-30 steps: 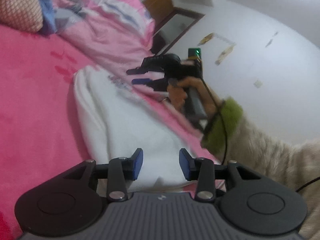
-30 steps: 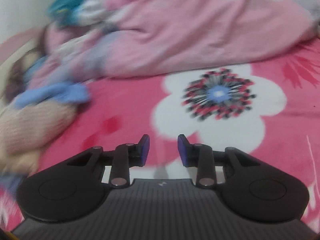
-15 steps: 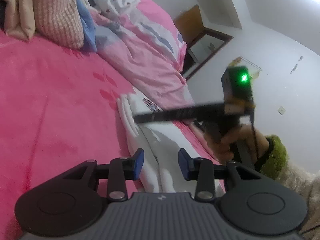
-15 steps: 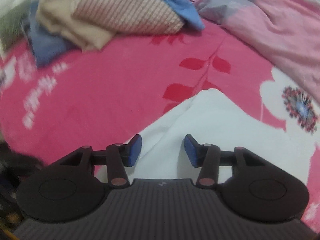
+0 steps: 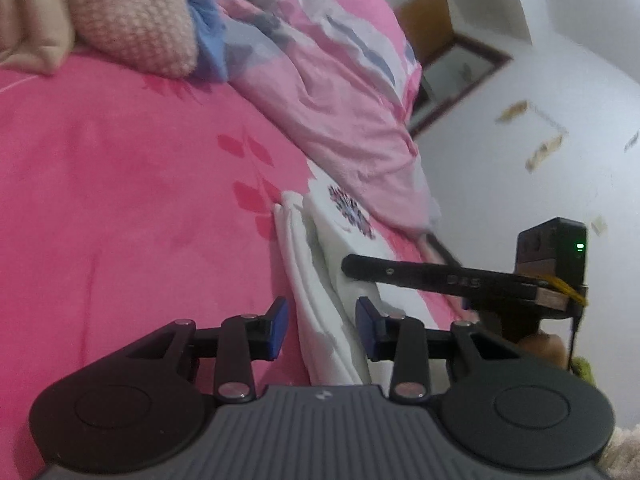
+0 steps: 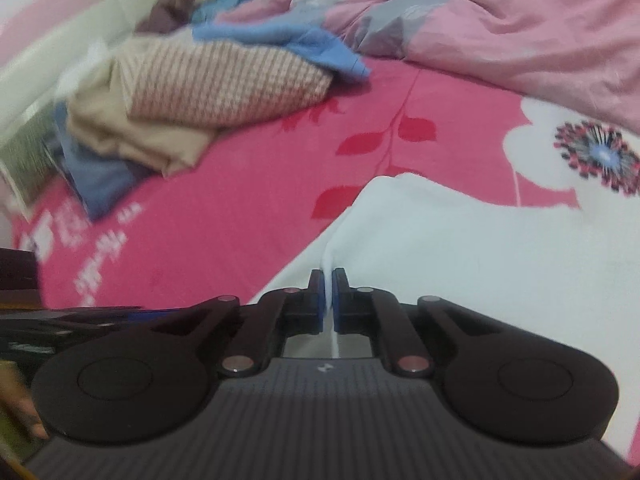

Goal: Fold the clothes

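One claw (image 6: 328, 296) clamping white garment (image 6: 460, 240)

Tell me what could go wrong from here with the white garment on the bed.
The right gripper is shut on only a thin ridge of the white garment, so the fabric may slip out when lifted. The left gripper is open and holds nothing; lifting from one side could undo the folded layers. The two grippers are close together and could collide.

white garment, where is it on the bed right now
The white garment lies on the pink bedspread at lower right in the right wrist view, just short of the flower print, its edge pinched in the right tool.
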The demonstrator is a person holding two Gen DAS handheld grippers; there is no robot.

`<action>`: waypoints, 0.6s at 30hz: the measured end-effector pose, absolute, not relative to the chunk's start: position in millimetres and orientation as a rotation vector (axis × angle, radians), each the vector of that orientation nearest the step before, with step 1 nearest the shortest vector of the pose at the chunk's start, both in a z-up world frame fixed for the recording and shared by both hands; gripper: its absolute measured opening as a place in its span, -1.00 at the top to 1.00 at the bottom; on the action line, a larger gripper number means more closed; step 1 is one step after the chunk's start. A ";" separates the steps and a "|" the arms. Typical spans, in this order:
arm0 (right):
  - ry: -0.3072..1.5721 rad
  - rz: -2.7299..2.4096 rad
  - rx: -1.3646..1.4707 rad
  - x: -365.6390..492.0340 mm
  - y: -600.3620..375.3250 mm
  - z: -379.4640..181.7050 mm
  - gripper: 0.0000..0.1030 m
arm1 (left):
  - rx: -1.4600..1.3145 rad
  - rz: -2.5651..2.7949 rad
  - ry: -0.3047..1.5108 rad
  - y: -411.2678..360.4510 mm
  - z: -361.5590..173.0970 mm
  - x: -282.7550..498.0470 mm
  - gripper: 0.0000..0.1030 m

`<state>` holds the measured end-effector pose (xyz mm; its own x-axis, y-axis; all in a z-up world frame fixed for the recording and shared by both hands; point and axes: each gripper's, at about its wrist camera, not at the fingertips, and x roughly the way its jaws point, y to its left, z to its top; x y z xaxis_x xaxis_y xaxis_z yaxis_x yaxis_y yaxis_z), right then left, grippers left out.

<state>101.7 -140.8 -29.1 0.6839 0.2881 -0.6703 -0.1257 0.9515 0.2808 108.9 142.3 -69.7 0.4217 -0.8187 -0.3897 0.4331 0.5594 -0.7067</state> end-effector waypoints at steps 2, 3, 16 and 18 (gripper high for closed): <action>0.755 0.242 0.272 96.1 -147.7 -29.4 0.95 | -0.520 -0.865 0.812 130.2 -71.0 114.8 0.54; 0.737 0.247 0.294 93.1 -150.6 -29.6 0.95 | -0.501 -0.861 0.797 126.1 -70.9 112.6 0.80; 0.575 0.295 0.504 63.4 -183.8 -28.2 0.95 | -0.346 -0.954 0.651 88.1 -62.5 82.4 0.91; 0.565 0.304 0.512 61.0 -185.9 -26.6 0.95 | -0.352 -0.959 0.663 87.0 -65.8 83.0 0.91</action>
<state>61.0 -185.9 -26.6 0.8055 0.4078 -0.4299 -0.1347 0.8325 0.5374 83.0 87.0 -65.8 0.4005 -0.8417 -0.3622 0.6358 0.5399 -0.5516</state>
